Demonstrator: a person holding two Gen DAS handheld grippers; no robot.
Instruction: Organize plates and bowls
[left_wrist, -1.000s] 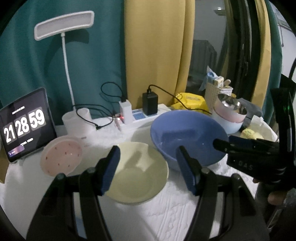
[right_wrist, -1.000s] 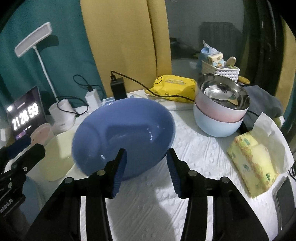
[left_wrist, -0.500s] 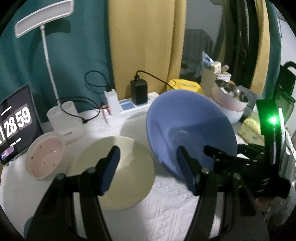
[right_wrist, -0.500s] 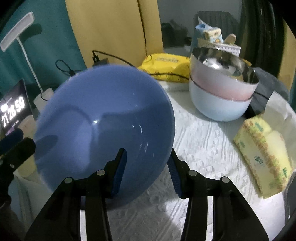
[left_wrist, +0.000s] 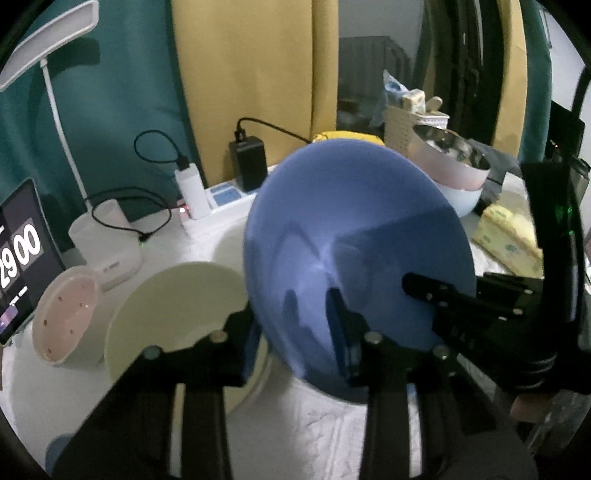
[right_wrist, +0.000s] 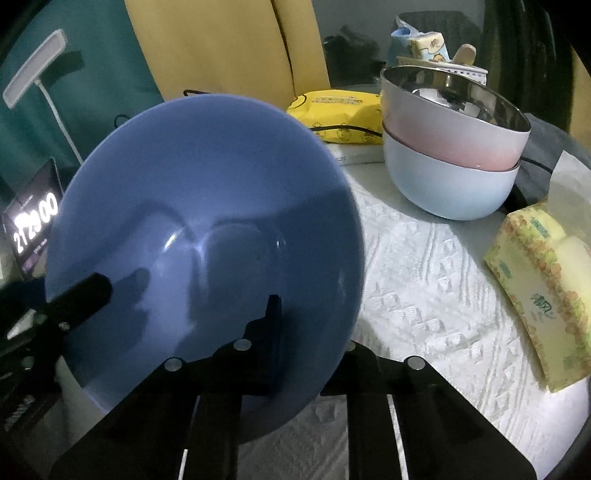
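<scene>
Bowl: blue bowl tipped steeply on edge, its low rim near the white tablecloth, cavity facing both cameras.
Right gripper: jaws just closed, clamped on the near rim, one finger inside and one outside, likely to carry the bowl.
Left gripper: jaws just narrowed; one finger inside the bowl, the other outside, between it and the cream plate (pad contact unclear).
Destination: probably the stacked pink and pale-blue bowls, well apart.
</scene>
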